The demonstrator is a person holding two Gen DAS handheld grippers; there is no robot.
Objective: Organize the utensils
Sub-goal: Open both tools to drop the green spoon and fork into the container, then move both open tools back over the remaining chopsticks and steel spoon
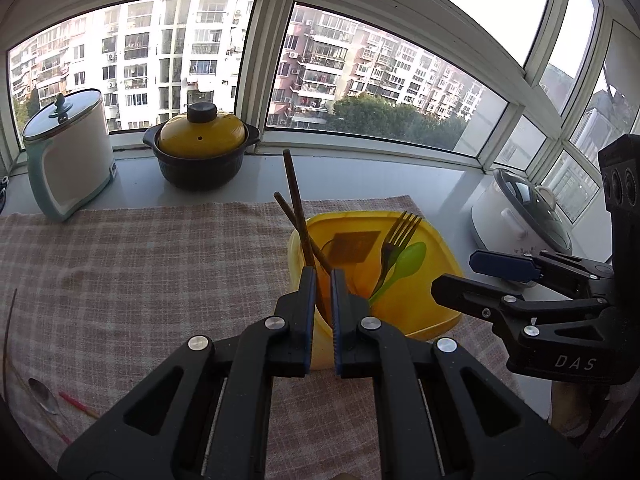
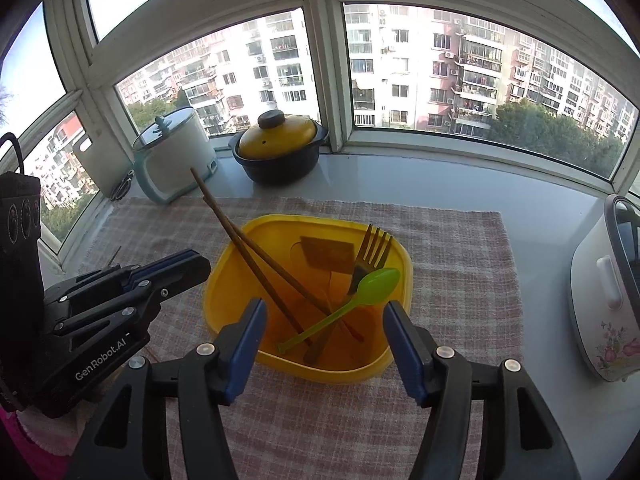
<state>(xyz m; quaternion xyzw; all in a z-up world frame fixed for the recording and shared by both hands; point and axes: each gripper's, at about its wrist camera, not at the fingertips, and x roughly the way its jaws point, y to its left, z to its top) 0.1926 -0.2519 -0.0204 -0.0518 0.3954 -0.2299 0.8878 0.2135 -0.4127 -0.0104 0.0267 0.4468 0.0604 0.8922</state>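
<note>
A yellow plastic container (image 2: 224, 280) sits on a checked cloth and holds two brown chopsticks (image 2: 240, 244), a metal fork (image 2: 368, 256) and a green plastic spoon (image 2: 360, 292). In the left wrist view the container (image 1: 432, 248) lies just past my left gripper (image 1: 323, 276), whose jaws stand nearly together with a narrow gap; the chopsticks (image 1: 298, 208) rise just beyond the tips, apart from them. My right gripper (image 2: 324, 308) is open and empty in front of the container's near rim. It shows at the right of the left wrist view (image 1: 456, 276).
A metal spoon (image 1: 42, 396) and a red stick (image 1: 78, 404) lie on the cloth (image 1: 140, 280) at the left. A white-and-teal cooker (image 1: 68, 156), a yellow-lidded black pot (image 1: 200, 148) and a white pot (image 2: 604, 300) stand along the windowsill.
</note>
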